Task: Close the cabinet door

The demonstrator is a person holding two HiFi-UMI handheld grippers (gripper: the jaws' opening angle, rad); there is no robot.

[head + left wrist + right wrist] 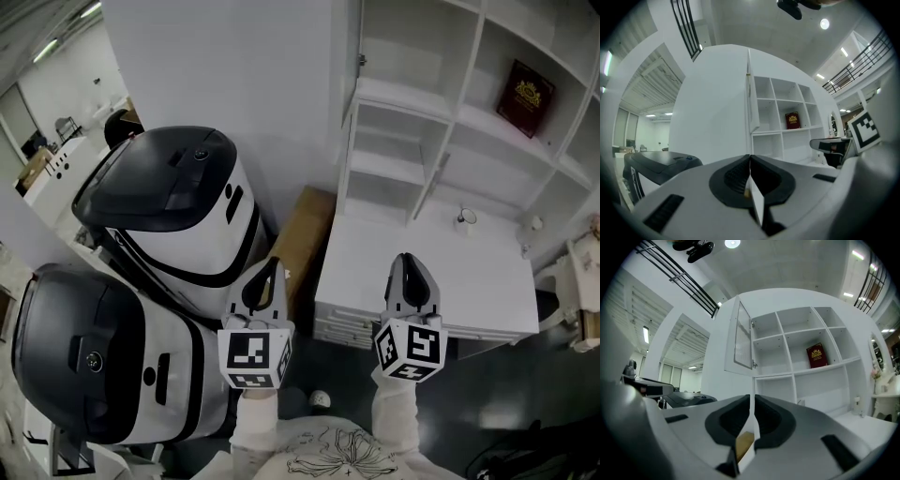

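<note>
Both tools are clenched on nothing: the left hand-held gripper (750,161) and the right hand-held gripper (752,399) each show their jaws pressed together with nothing between them. The cabinet door (739,341) stands swung out, well ahead of and above both, to the left of the right hand-held gripper's line. Its hinge side meets the shelf unit where a red book (815,356) leans further right. Neither tool touches the door yet.

The main risk is likely a glancing push. Closed jaw tips on a smooth white panel could skid off its free edge, leaving the door ajar. A hard shove might make it rebound from the frame. The tabletop (487,281) lies under the right hand-held gripper, so a reach across it could sweep the small round object (466,217) standing beyond.
</note>
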